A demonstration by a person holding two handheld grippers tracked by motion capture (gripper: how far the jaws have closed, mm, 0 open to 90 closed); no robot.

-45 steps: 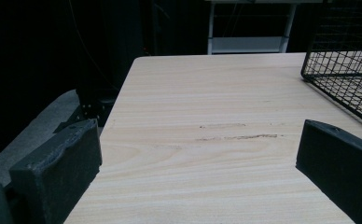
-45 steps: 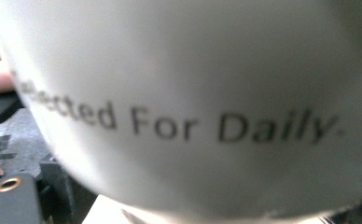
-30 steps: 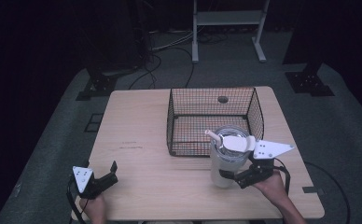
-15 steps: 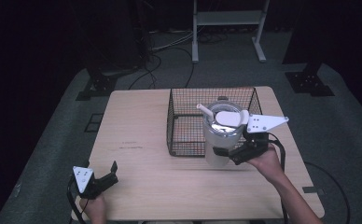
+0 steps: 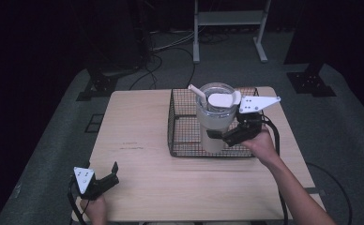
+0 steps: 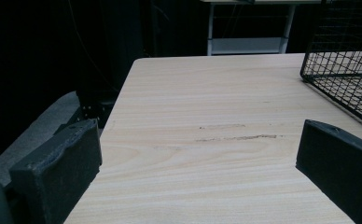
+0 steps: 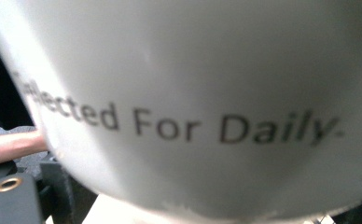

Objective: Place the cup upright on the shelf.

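Observation:
A tall white tumbler (image 5: 216, 123) with a clear lid and a white straw hangs in the air over the black wire basket (image 5: 182, 126). My right gripper (image 5: 220, 136) is shut on its lower side. In the right gripper view the tumbler's white wall (image 7: 207, 93) sits right against the lens, with grey print reading "For Daily". My left gripper (image 5: 109, 176) rests at the table's near left corner, open. Its two black jaws stand wide apart in the left gripper view, with only bare wood (image 6: 202, 149) between them.
The light wooden table (image 5: 142, 140) has the basket at its far right; a corner of the basket (image 6: 347, 70) appears in the left gripper view. A metal stand (image 5: 229, 28) and cables lie on the dark floor beyond.
My right gripper has lifted the tumbler from the table in front of the basket and carried it forward, over the basket. The left gripper has stayed put.

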